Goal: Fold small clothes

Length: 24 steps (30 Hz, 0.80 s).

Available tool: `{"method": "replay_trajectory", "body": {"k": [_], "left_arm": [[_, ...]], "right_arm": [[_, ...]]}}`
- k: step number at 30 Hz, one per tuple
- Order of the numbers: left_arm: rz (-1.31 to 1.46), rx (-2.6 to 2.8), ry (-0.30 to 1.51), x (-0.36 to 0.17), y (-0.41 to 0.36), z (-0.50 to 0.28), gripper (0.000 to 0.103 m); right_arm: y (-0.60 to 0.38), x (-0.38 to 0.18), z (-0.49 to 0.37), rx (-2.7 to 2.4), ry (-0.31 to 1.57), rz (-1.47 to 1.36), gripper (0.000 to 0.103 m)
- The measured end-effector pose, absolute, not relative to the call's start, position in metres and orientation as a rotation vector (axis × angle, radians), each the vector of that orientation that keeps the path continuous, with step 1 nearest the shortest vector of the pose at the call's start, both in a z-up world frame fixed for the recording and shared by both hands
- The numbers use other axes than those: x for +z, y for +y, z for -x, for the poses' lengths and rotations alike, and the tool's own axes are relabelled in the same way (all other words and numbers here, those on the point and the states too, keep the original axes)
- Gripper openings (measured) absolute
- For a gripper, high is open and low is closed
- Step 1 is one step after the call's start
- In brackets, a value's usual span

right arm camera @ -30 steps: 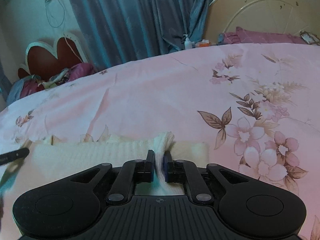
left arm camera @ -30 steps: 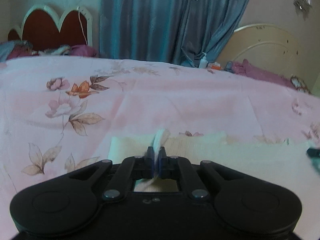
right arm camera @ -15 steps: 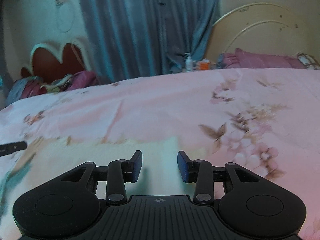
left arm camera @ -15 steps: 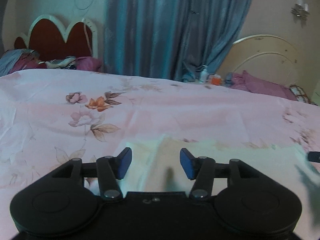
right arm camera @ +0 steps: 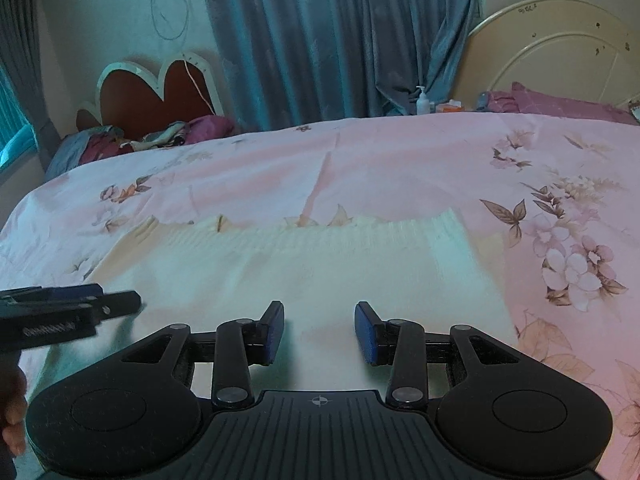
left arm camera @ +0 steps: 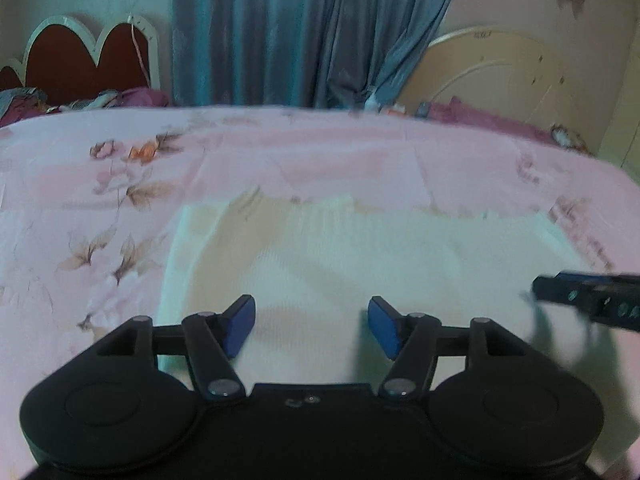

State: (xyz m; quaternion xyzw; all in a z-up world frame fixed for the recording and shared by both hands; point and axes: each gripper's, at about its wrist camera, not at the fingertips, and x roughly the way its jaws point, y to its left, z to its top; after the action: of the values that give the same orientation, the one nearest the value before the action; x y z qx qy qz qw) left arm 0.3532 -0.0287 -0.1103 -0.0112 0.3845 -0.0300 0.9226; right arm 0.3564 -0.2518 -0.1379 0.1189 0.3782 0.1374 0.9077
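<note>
A cream ribbed knit garment (left arm camera: pixel 360 256) lies flat on the pink floral bedsheet (left arm camera: pixel 120 168); it also shows in the right wrist view (right arm camera: pixel 304 272). My left gripper (left arm camera: pixel 311 322) is open and empty, held over the garment's near left part. My right gripper (right arm camera: pixel 319 328) is open and empty, held over the garment's near right part. The right gripper's fingers (left arm camera: pixel 580 296) reach into the left wrist view from the right edge. The left gripper's fingers (right arm camera: pixel 80 304) reach into the right wrist view from the left edge.
The bed runs back to blue curtains (right arm camera: pixel 340 40). A red scalloped headboard (right arm camera: pixel 152 96) with heaped clothes (right arm camera: pixel 160 140) stands at the back left. A cream headboard (right arm camera: pixel 560 60), magenta pillows (right arm camera: pixel 560 100) and a pump bottle (right arm camera: pixel 422 100) stand at the back right.
Both grippers were shut on the garment's far edge one second ago. They have let go, opened wide and drawn back toward me. The garment now lies flat.
</note>
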Motion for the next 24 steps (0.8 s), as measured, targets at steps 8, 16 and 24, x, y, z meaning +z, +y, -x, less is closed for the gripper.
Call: {"method": "replay_trajectory", "body": {"k": [8, 16, 24], "left_arm": [[0.007, -0.042, 0.813, -0.118, -0.026, -0.353, 0.062], [-0.014, -0.036, 0.807, -0.120, -0.029, -0.350, 0.063], [-0.029, -0.033, 0.826, -0.117, -0.032, -0.353, 0.064]], "right_arm": [[-0.278, -0.157, -0.352, 0.193, 0.792, -0.199, 0.039], [-0.283, -0.162, -0.347, 0.156, 0.784, -0.180, 0.039], [-0.286, -0.153, -0.356, 0.162, 0.832, -0.230, 0.040]]}}
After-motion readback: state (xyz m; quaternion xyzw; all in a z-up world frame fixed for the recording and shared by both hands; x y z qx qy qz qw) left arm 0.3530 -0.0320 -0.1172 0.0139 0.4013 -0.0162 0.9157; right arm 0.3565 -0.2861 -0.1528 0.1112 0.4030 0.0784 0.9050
